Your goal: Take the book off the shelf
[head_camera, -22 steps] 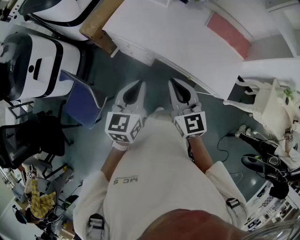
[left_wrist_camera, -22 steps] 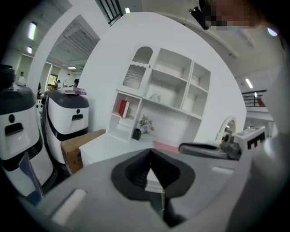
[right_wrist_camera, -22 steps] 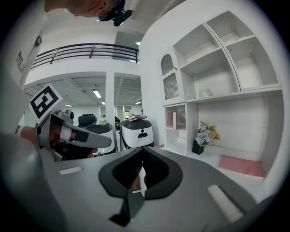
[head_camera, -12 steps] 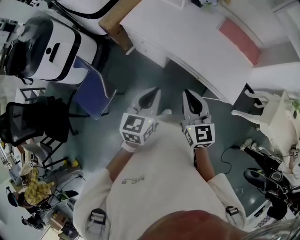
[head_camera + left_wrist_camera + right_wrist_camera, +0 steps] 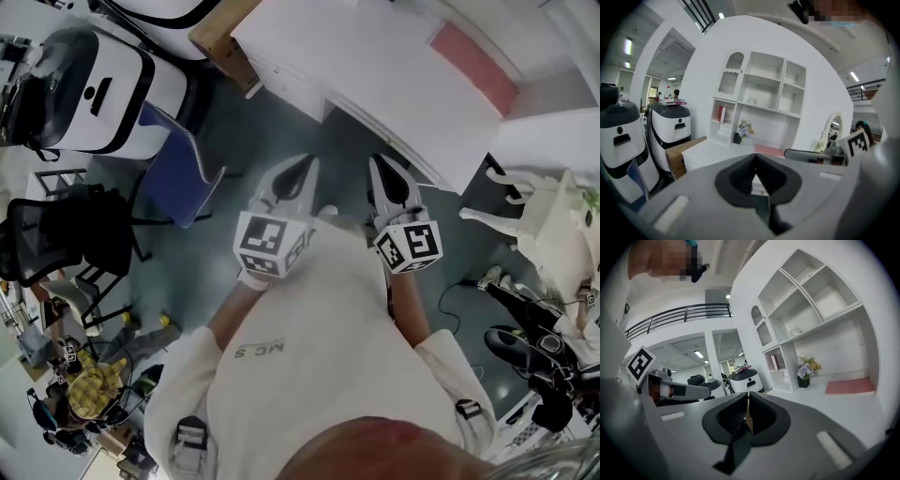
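Observation:
A thin red book (image 5: 721, 114) stands upright in the lower left compartment of a white shelf unit (image 5: 764, 101) across the room. The right gripper view shows the same book (image 5: 774, 363) in that shelf (image 5: 811, 301). Both grippers are far from it, held side by side in front of the person's chest over the grey floor. My left gripper (image 5: 295, 176) (image 5: 755, 157) has its jaws together with nothing in them. My right gripper (image 5: 386, 173) (image 5: 747, 397) is also shut and empty.
A white table (image 5: 375, 66) with a pink mat (image 5: 473, 66) lies between me and the shelf. A potted flower (image 5: 740, 132) stands on it. A cardboard box (image 5: 220, 33), a white robot (image 5: 84, 84) and a blue chair (image 5: 173, 169) are at the left. Cables (image 5: 450, 291) lie at the right.
The head view has swung slightly, so the table and the white robot sit a little differently in frame. Both grippers stay shut, side by side before the chest.

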Available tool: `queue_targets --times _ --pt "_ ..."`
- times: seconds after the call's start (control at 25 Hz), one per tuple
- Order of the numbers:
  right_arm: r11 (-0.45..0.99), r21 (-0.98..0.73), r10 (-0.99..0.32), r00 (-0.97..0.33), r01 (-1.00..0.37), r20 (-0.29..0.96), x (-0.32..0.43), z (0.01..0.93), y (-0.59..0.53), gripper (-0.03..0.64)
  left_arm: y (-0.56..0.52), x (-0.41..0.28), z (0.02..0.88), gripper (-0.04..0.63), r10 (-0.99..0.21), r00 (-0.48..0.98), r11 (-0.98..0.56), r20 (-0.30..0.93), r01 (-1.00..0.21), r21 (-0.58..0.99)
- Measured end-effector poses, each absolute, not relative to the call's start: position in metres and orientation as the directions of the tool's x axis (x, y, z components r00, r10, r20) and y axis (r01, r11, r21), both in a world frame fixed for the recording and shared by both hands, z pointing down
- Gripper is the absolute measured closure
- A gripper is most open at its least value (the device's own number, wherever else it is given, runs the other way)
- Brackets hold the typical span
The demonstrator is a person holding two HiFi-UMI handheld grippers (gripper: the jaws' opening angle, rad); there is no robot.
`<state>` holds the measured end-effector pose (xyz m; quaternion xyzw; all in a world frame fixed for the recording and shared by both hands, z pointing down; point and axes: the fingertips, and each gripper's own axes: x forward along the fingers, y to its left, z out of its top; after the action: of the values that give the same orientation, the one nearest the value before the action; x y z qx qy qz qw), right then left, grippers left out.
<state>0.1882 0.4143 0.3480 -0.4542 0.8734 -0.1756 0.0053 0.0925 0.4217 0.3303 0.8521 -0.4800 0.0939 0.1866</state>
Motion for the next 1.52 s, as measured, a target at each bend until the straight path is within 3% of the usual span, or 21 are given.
queue_targets --times 0.36,0.84,1.12,1.52 --pt "0.534 -0.285 -0.783 -0.593 -0.796 0.188 0.175 0.360 0.333 0.615 0.345 0.069 0.350 0.595 -0.806 0.482 -0.412 0.344 -0.874 0.259" --pt "0.457 -0.273 -0.835 -0.514 -0.847 0.195 0.109 0.341 0.116 0.615 0.126 0.015 0.326 0.595 -0.760 0.558 -0.481 0.334 -0.828 0.289" --pt "0.394 -0.246 -0.877 -0.442 -0.886 0.189 0.079 0.334 0.014 0.586 0.027 -0.018 0.328 0.595 -0.733 0.603 -0.518 0.315 -0.795 0.315" --pt "0.358 -0.202 -0.905 -0.392 -0.912 0.164 0.072 0.327 -0.056 0.528 -0.030 -0.030 0.335 0.595 -0.716 0.619 -0.531 0.324 -0.784 0.323"
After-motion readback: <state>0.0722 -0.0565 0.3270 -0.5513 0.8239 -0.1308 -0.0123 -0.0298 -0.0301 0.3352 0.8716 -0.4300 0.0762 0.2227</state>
